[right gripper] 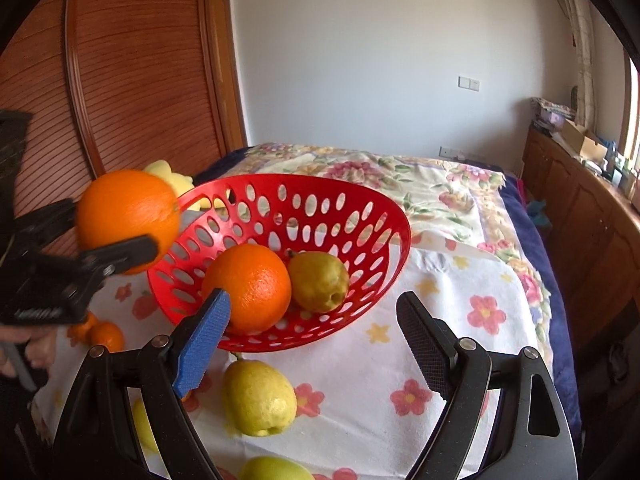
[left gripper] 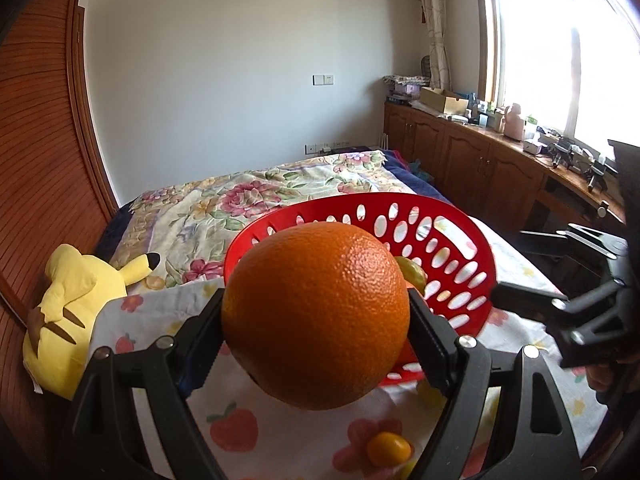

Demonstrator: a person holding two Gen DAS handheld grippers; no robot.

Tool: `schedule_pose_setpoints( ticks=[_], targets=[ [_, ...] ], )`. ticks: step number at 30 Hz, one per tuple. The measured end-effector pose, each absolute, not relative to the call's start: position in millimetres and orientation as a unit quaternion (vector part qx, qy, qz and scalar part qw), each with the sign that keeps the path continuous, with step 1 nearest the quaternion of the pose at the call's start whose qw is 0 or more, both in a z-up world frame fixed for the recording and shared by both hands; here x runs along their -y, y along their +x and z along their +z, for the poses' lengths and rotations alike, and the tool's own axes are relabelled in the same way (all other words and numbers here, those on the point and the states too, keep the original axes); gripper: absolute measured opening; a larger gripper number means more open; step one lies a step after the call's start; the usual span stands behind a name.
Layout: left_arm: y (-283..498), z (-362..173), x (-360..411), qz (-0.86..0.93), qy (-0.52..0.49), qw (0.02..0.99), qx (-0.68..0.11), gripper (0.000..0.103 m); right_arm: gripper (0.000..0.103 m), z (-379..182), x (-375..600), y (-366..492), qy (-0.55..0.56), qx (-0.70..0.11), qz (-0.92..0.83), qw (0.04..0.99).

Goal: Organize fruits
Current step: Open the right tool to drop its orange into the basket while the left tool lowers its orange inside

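Glossy perforated plastic basket [right gripper: 372,216]; dimpled-skinned orange [left gripper: 316,316]; printed cloth [right gripper: 460,320].

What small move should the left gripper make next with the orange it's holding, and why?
Probably carry it forward over the rim. The left gripper clamps the orange just outside the red basket, which already holds another orange and a pear.

Bed [right gripper: 460,196] with floral quilt; white flower-and-strawberry printed cloth [right gripper: 440,320] spread over the near end. On the cloth: red perforated plastic basket [right gripper: 360,216], yellow pear [right gripper: 258,398], small orange citrus fruits [right gripper: 106,336]. Yellow plush toy [left gripper: 68,312] on the bed's left.
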State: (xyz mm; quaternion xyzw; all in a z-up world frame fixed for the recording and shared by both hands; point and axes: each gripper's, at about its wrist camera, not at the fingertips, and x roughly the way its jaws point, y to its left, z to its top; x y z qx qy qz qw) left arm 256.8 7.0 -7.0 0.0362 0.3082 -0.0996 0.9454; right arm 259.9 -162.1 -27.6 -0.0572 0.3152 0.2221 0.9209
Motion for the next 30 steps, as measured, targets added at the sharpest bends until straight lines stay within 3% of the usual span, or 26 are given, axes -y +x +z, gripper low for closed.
schedule_pose_setpoints(
  ticks=[30],
  targets=[
    [322.9,-32.0,3.4,-0.077,0.036,0.917,-0.389,0.085,0.088,-33.8,169.6,257.5,-0.045,-0.298,0.265,0.916]
  ],
)
